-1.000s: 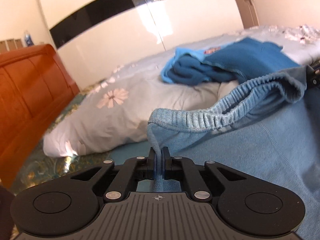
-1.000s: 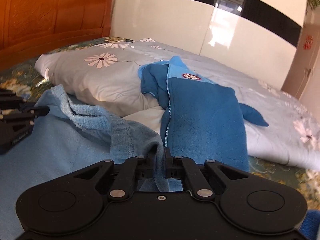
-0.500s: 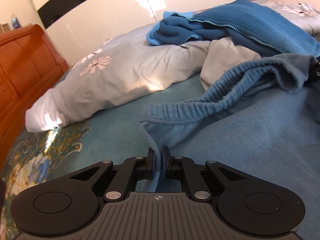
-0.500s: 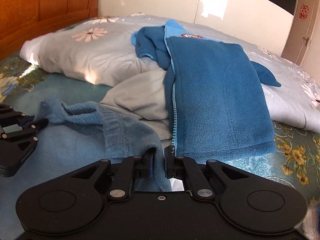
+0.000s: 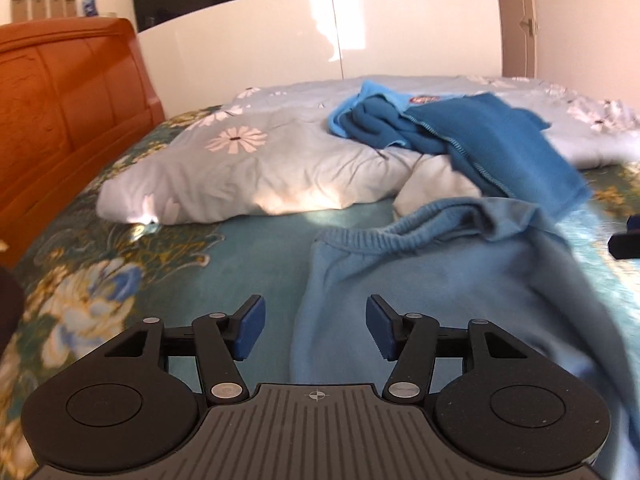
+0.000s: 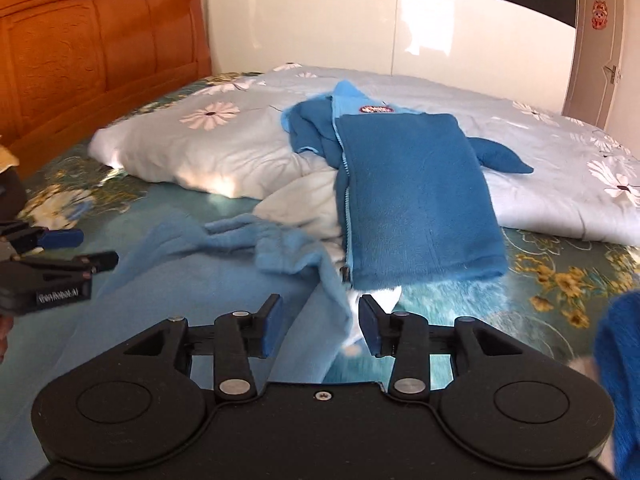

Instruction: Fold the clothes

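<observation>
Floral bed sheet (image 5: 248, 264), grey duvet (image 5: 256, 168), wood headboard (image 5: 68, 128), white wardrobe (image 6: 320, 28)

An orange wooden headboard (image 6: 100, 52) stood at the left of the bed, a grey daisy-print quilt (image 5: 256, 168) lay bunched across the floral teal sheet (image 5: 120, 264), and glossy white wardrobe doors (image 6: 340, 28) gleamed behind.

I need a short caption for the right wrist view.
Right hand-held gripper, jaws opening, above light blue trousers on the bed.
</observation>
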### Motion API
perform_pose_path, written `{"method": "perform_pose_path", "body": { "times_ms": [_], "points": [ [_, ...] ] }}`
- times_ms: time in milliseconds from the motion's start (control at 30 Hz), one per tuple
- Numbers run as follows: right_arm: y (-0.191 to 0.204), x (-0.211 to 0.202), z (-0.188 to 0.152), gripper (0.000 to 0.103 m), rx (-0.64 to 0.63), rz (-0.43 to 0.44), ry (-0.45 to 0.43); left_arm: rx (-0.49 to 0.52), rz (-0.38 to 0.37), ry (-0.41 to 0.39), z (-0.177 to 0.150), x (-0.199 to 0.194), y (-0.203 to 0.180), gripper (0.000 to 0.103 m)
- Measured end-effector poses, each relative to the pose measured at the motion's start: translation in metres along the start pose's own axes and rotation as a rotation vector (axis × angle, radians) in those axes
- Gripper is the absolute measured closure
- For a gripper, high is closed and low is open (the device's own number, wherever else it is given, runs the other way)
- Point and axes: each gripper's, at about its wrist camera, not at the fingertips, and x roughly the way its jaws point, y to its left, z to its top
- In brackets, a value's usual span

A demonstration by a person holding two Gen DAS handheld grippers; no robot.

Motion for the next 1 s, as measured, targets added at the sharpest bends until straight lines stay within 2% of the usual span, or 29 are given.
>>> {"method": "perform_pose_path", "body": {
  "times_ms": [100,233,367,633,800,1000],
  "points": [
    [0.003,-0.029,-0.02,0.062,0.012,0.01,0.003,-0.032,-0.022,-0.025,-0.017,-0.041,0.001,0.041],
    [0.008,-0.063,-0.051,0.062,0.055,0.03,0.03,-0.072,-0.026,-0.018,-0.049,-0.085,0.0,0.04],
    [0.015,-0.09,-0.083,0.062,0.093,0.055,0.076,-0.122,-0.038,0.034,-0.084,-0.115,-0.002,0.04],
    [0.033,-0.154,-0.118,0.062,0.066,0.062,0.071,-0.192,-0.102,0.124,-0.137,-0.151,-0.009,0.038],
    [0.046,-0.184,-0.134,0.062,0.04,0.043,0.081,-0.214,-0.127,0.137,-0.154,-0.171,-0.008,0.038],
    [0.049,-0.216,-0.148,0.062,0.073,0.019,0.084,-0.245,-0.161,0.134,-0.166,-0.193,-0.008,0.036]
  ]
}}
